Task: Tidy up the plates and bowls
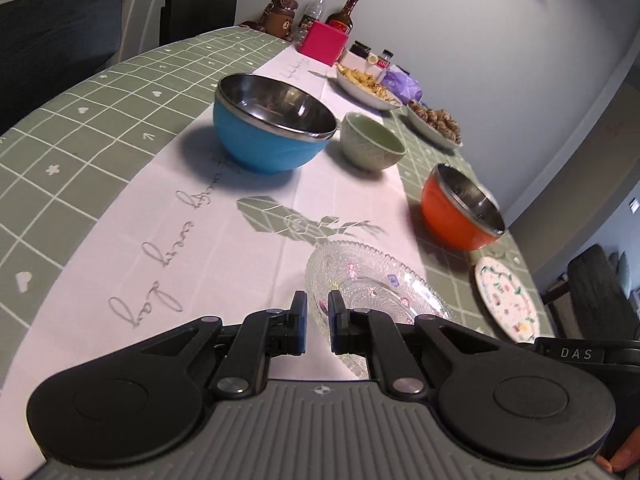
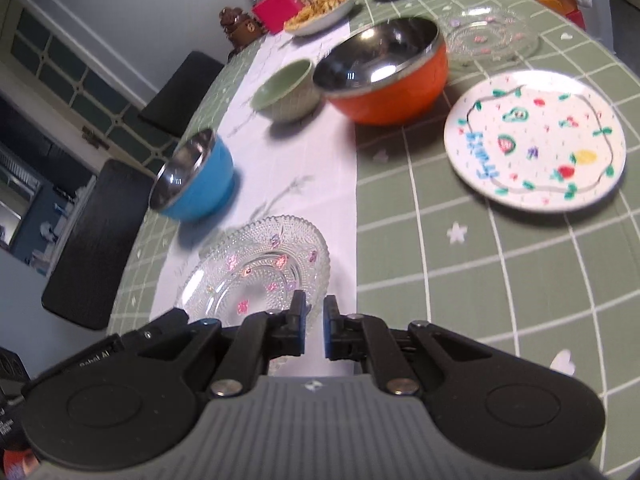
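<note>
From the left wrist view, the left gripper (image 1: 317, 322) is clenched with nothing between its blue pads, poised over the near rim of a clear glass plate (image 1: 374, 284) that lies on the white runner of the counter (image 1: 80, 152). Beyond it stand a blue bowl (image 1: 264, 140) with a steel lining, a small green bowl (image 1: 370, 142) just beside it, and an orange bowl (image 1: 458, 216) further right. A painted white plate (image 1: 506, 300) sits flat near the counter's right edge. The two serving dishes of food at the far end look to be no part of the tidying.

From the right wrist view, the right gripper (image 2: 315, 320) is likewise clenched and empty, over the near edge of the same glass plate (image 2: 260, 268). The painted plate (image 2: 536, 140) lies well apart to the right, the orange bowl (image 2: 392, 76) behind it, and a second glass plate (image 2: 490, 36) further back.

The glass plates are probably stiff, brittle and slick; the beaded rim is the only place to pinch, and a firm, level hold seems wise. The steel-lined bowls look light and sturdy and should take a rim grip. The painted plate lies flat, so its edge may be hard to get under.
</note>
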The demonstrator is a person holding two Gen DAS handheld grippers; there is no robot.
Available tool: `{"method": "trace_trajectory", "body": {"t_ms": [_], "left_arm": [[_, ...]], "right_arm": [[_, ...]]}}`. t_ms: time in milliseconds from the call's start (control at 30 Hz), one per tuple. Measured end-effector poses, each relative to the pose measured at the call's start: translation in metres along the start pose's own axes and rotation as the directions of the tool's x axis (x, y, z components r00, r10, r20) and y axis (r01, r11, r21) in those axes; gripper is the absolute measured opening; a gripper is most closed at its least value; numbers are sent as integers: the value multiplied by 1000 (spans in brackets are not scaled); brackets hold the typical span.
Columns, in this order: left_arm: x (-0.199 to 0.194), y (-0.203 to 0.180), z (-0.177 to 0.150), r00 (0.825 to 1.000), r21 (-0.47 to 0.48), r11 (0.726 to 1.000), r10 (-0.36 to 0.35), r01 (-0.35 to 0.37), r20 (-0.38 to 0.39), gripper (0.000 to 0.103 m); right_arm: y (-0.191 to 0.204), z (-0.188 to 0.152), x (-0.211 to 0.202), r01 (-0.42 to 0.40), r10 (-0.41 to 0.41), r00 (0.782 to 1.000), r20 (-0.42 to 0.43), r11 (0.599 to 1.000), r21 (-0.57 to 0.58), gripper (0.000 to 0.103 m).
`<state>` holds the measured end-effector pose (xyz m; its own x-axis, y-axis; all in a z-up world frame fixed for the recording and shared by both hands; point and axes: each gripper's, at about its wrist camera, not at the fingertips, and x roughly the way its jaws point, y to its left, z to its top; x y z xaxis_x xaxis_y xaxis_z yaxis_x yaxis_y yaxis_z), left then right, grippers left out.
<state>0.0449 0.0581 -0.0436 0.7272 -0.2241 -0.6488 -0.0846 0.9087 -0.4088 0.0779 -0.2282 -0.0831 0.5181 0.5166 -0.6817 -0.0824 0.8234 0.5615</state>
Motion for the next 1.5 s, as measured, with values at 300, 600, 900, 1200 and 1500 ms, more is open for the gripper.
{"method": "trace_trajectory", "body": {"t_ms": [300,600,900,1200,1500], "left_arm": [[9,4,-12,996,22,997,69,-68,-64,11],[10,1,-13,992,43,994,104,-101,-73,14],[-15,-25,7,998,75,995,66,-67,21,28],[19,-110,31,973,117,968,-217,224,-74,32],[109,-156,24,956,98,960,-244,262,-165,41]], "right_arm": [[0,-8,11,36,-38,998,-53,999,-22,5],[-2,-7,13,32,-32,997,-72,999,4,9],[-15,22,-27,41,-41,999,2,998,47,27],[-59,95,-79,172,-173,981,88,985,20,34],[-149,132,-74,284,-297,951,87,949,138,32]]}}
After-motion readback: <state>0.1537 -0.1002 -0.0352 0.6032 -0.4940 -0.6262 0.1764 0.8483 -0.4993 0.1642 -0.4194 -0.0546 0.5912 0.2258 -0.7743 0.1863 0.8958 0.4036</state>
